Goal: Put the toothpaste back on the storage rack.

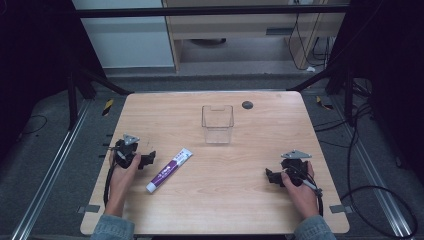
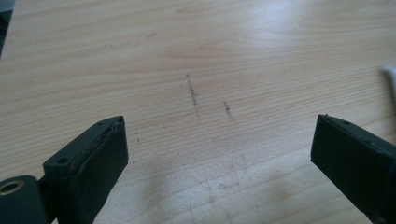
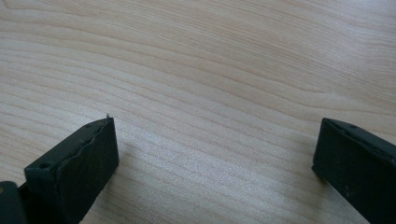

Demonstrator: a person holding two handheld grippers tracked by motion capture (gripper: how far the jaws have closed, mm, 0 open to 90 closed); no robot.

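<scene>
A white and purple tube lies flat on the wooden table, left of centre, its cap end toward the front. A clear plastic box stands upright and empty behind it, near the middle. My left gripper rests on the table just left of the tube, jaws wide apart over bare wood; a white edge of the tube peeks in at the right of the left gripper view. My right gripper sits at the front right, open, with only wood grain between its jaws.
A small dark round hole marks the table's far edge, right of the box. Metal rails and cables run along the floor on both sides. Dark frame legs stand at the far corners.
</scene>
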